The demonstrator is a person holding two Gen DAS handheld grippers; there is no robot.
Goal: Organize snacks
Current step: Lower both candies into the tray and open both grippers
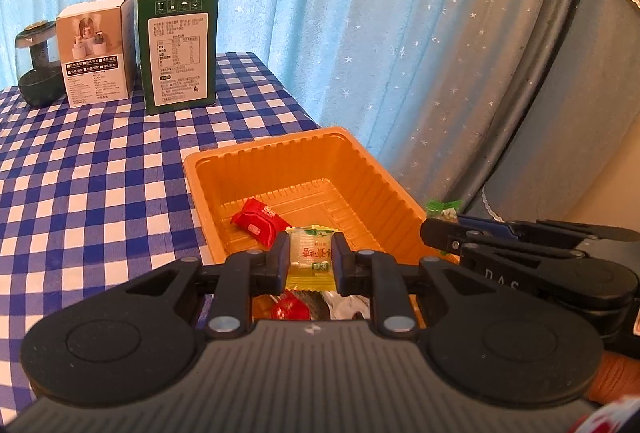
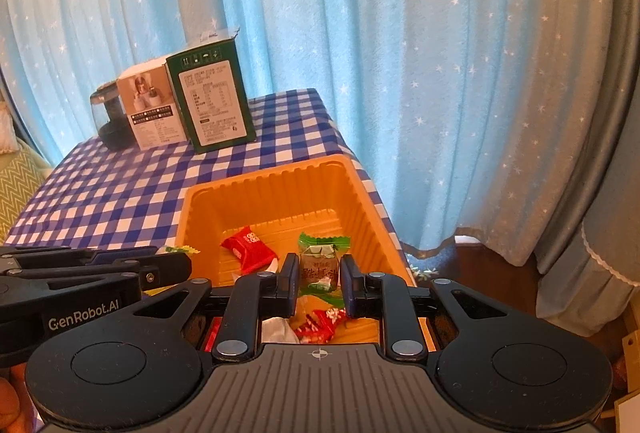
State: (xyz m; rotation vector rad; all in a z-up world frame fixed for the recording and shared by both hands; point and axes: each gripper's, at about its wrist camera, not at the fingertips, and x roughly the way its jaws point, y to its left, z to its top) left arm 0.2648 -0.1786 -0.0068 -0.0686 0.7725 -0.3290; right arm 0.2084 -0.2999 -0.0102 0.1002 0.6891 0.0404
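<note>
An orange plastic tray (image 1: 276, 149) stands on the blue checked tablecloth; it also shows in the right wrist view (image 2: 264, 173). A red wrapped candy (image 1: 256, 221) lies inside it and shows in the right wrist view (image 2: 248, 247) too. My left gripper (image 1: 311, 261) is shut on a yellow-and-green wrapped candy (image 1: 310, 253) above the tray's near edge. My right gripper (image 2: 319, 279) is shut on a green wrapped candy (image 2: 320, 265) over the tray. More red and white wrappers (image 2: 318, 325) lie below the right fingers.
A green box (image 1: 178, 47), a white box (image 1: 94, 53) and a dark glass jar (image 1: 36, 69) stand at the table's far end. Blue star-patterned curtains (image 1: 360, 13) hang behind. The table's right edge runs close beside the tray.
</note>
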